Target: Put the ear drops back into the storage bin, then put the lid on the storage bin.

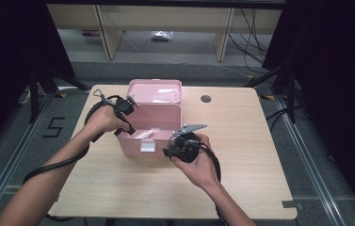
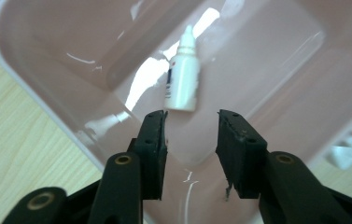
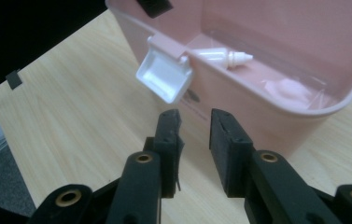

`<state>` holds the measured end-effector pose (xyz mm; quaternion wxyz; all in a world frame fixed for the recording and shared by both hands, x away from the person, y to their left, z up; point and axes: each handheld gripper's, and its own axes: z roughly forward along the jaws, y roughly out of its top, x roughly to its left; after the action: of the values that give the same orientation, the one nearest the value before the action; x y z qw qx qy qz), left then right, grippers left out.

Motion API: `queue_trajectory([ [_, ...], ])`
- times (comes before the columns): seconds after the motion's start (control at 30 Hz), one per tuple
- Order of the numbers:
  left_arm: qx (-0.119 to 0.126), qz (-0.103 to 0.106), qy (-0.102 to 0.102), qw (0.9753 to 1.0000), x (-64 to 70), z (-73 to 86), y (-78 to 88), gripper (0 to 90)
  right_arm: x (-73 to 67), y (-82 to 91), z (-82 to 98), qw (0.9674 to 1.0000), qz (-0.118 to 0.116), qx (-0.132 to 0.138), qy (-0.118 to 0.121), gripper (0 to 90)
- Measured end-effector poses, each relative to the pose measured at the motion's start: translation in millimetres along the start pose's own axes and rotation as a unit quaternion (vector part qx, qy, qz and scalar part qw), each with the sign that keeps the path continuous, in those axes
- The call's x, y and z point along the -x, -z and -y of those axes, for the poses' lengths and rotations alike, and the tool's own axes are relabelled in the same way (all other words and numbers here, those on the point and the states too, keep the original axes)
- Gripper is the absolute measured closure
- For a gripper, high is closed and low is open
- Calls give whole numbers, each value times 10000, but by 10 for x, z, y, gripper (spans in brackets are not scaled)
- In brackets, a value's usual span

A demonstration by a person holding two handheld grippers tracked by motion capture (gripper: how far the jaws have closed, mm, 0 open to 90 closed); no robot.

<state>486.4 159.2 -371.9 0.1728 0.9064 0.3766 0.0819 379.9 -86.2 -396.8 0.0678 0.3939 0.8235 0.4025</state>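
A pink box (image 1: 154,127) stands open on the tabletop (image 1: 241,141), its lid (image 1: 155,91) tilted up at the far side and its white latch (image 3: 164,74) hanging at the near wall. 1 small white dropper bottle (image 2: 183,77) lies on its side on the box floor. The left hand-held gripper (image 2: 191,135) hangs over the box's left end, released, jaws apart with nothing between them, just short of the bottle. The right hand-held gripper (image 3: 196,135) sits released near the box's near wall, beside the latch, grasping nothing.
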Motion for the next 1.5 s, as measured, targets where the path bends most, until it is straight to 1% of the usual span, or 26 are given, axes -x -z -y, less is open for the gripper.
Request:
queue_trajectory([
  [0.17,555,125,145,9983,29,139,116,580,139,91,-103,9996,128,192,-131,719],
  [0.2,627,178,129,9978,28,180,141,579,184,133,-141,9996,187,152,-123,717],
  [0.23,627,178,129,9978,28,180,141,576,226,149,-182,9990,235,283,-240,713],
  [0.27,805,228,146,9964,30,240,178,573,295,192,-228,9992,253,258,-142,709],
  [0.37,946,267,182,9950,37,283,209,556,382,250,-311,9985,363,273,-300,702],
  [0.43,1145,297,162,9929,60,333,258,534,564,316,-444,9967,580,384,-427,695],
  [0.47,1241,307,167,9917,77,343,263,526,619,325,-470,9966,585,424,-392,693],
  [0.5,1312,348,204,9905,100,350,271,517,653,343,-500,9954,669,393,-560,687],
  [0.57,1380,396,247,9893,127,358,279,510,702,344,-523,9948,679,443,-613,682],
  [0.6,1613,383,246,9859,180,374,292,512,791,342,-557,9940,787,503,-571,678],
  [0.67,1692,382,215,9846,222,386,320,518,828,345,-581,9931,798,424,-746,676],
  [0.73,1870,394,138,9815,276,419,344,537,889,343,-612,9929,888,466,-634,674],
  [0.77,1927,445,103,9802,299,442,351,553,891,342,-634,9917,866,422,-855,670],
  [0.83,2066,518,94,9770,353,484,351,597,925,326,-684,9907,866,450,-950,661],
  [0.87,2130,506,81,9757,385,506,348,617,970,317,-706,9914,879,455,-856,660],
  [0.93,2213,640,65,9731,443,554,349,659,1013,294,-752,9908,915,407,-914,659],
  [0.97,2213,640,65,9731,443,554,349,680,1013,294,-752,9908,915,407,-914,659],
  [1.0,2286,696,78,9710,482,595,348,711,1051,255,-793,9910,916,396,-896,659],
  [1.13,2352,697,139,9693,518,633,341,771,1110,183,-851,9912,963,261,-875,660],
  [1.17,2348,670,120,9697,529,642,339,796,1125,158,-872,9911,930,262,-913,660],
  [1.2,2409,661,104,9682,558,652,327,849,1135,129,-911,9891,963,193,-1095,661],
  [1.27,2442,685,104,9672,598,663,317,890,1174,100,-940,9891,961,206,-1101,663],
  [1.3,2462,725,110,9664,620,672,312,892,1203,76,-954,9901,982,262,-968,665],
  [1.33,2462,725,110,9664,620,672,312,894,1219,55,-972,9896,997,276,-998,667],
  [1.43,2675,668,80,9612,719,726,281,896,1278,4,-1033,9897,1001,224,-995,676],
  [1.5,2682,637,63,9612,741,737,269,895,1290,-12,-1057,9888,1040,232,-1041,681],
])
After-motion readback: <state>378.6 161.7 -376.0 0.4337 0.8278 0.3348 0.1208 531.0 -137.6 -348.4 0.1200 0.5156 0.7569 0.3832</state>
